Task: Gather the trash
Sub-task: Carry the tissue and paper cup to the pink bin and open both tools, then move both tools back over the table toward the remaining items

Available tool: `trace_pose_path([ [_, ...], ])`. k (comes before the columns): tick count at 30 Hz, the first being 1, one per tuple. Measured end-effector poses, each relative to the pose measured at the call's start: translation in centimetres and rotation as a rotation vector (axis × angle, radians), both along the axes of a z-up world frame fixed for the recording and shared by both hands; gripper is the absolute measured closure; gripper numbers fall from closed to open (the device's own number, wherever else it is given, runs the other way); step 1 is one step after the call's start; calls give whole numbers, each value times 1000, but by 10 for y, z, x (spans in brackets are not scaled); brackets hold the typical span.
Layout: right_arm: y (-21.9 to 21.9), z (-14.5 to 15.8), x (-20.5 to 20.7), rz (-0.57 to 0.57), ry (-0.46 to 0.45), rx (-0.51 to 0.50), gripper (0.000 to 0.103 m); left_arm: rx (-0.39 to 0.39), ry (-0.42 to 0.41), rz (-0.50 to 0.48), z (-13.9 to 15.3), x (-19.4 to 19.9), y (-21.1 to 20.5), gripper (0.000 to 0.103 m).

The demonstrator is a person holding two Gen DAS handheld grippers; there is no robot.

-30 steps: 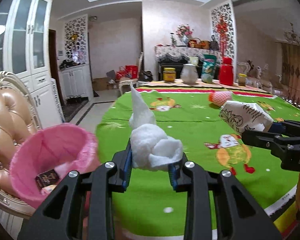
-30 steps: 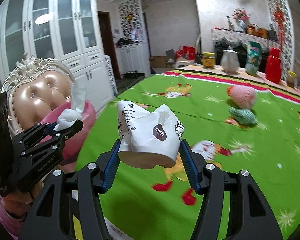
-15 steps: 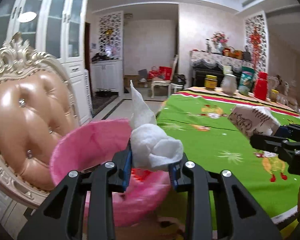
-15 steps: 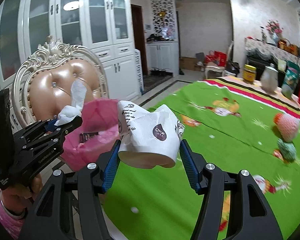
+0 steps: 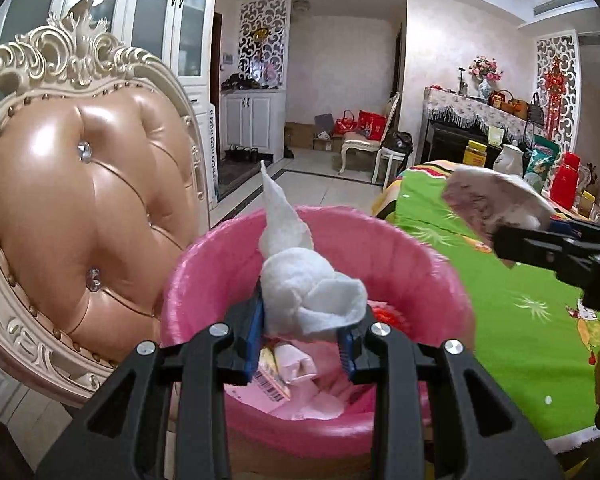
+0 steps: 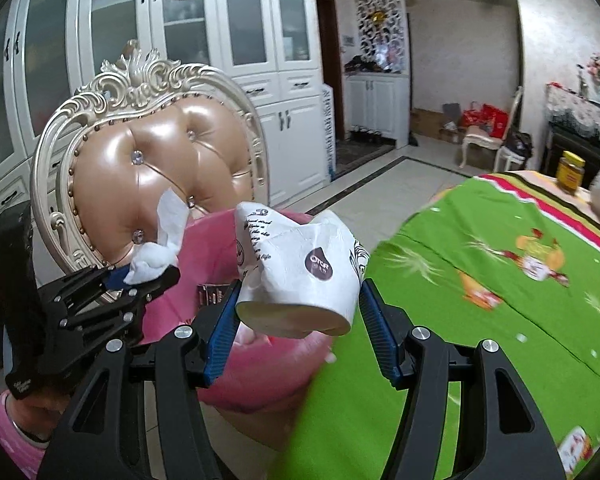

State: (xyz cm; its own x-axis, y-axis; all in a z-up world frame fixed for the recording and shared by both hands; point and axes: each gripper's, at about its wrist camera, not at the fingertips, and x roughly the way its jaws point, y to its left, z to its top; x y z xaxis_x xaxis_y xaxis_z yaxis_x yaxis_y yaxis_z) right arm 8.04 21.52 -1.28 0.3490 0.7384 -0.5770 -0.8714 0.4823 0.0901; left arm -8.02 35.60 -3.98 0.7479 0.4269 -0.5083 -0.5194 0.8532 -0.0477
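Note:
My left gripper (image 5: 303,338) is shut on a crumpled white tissue (image 5: 300,284) and holds it over the open pink-lined trash bin (image 5: 420,256). The bin holds wrappers and paper. My right gripper (image 6: 298,338) is shut on a crushed white paper cup (image 6: 300,268) with dark print, held near the bin's rim (image 6: 260,364) at the table edge. The cup also shows blurred in the left wrist view (image 5: 496,208). The left gripper with the tissue (image 6: 156,248) shows at the left of the right wrist view.
A tan tufted chair (image 5: 84,208) with an ornate cream frame stands right behind the bin. The green cartoon tablecloth (image 6: 480,300) covers the table to the right. White cabinets (image 6: 260,40) line the far wall. Jars and a red flask (image 5: 564,180) stand at the table's far side.
Both grippers have swung left from over the table to the pink bin. The tissue is now above the bin's opening and the cup is near its rim. Both grips unchanged.

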Motion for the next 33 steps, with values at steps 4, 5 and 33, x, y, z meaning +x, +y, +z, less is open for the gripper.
trace_pose_path([
  [4,25,-2,12,23,29,4,47,-2,17,9,-4,2,7,71],
  [5,30,-2,15,25,32,6,47,-7,19,14,-6,2,10,71],
  [33,-195,-29,102,-451,111,-25,28,50,36,-275,6,74,-128,5],
])
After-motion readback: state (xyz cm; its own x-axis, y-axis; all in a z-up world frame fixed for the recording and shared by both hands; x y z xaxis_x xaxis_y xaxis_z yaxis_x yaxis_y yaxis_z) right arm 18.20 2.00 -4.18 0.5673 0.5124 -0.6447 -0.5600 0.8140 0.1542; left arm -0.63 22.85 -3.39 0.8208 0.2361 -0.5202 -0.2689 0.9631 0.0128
